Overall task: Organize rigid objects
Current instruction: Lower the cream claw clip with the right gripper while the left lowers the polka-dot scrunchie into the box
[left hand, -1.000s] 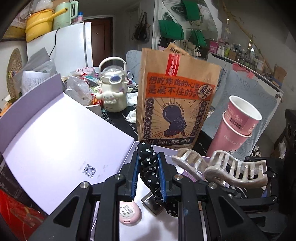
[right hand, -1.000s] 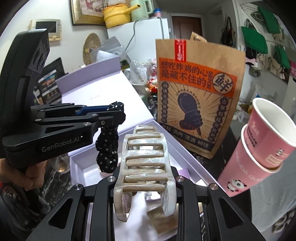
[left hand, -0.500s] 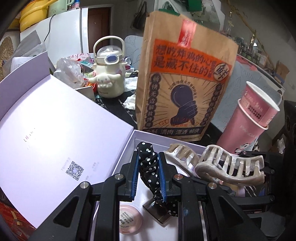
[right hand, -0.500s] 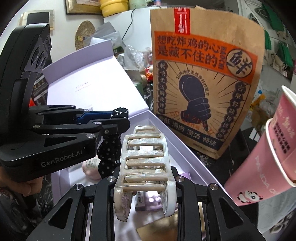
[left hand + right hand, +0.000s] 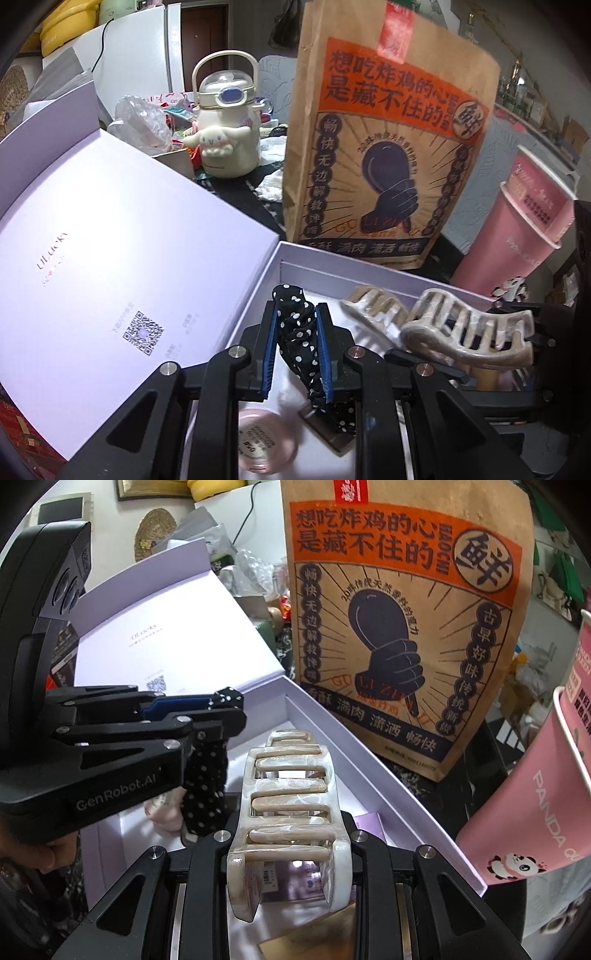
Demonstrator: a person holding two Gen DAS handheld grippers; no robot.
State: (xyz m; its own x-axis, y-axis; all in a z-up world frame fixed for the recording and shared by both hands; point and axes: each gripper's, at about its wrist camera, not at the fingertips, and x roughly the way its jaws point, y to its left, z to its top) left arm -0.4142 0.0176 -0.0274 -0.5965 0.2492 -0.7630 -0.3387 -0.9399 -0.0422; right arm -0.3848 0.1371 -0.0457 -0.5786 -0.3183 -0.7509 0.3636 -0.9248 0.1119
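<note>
Hair claw [image 5: 290, 819]: hard marbled plastic, light, stiff, glossy so slippery; teeth could snap if squeezed hard. Right gripper [image 5: 291, 853] clenched across claw's sides, over open lilac box [image 5: 373, 753]. Claw's long axis runs straight ahead along fingers, toward paper bag [image 5: 406, 627].

Polka-dot hair tie [image 5: 301, 336]: soft, limp, light. Left gripper [image 5: 295, 350] pinches its middle; it hangs lengthwise, lower end drooping into box.
</note>
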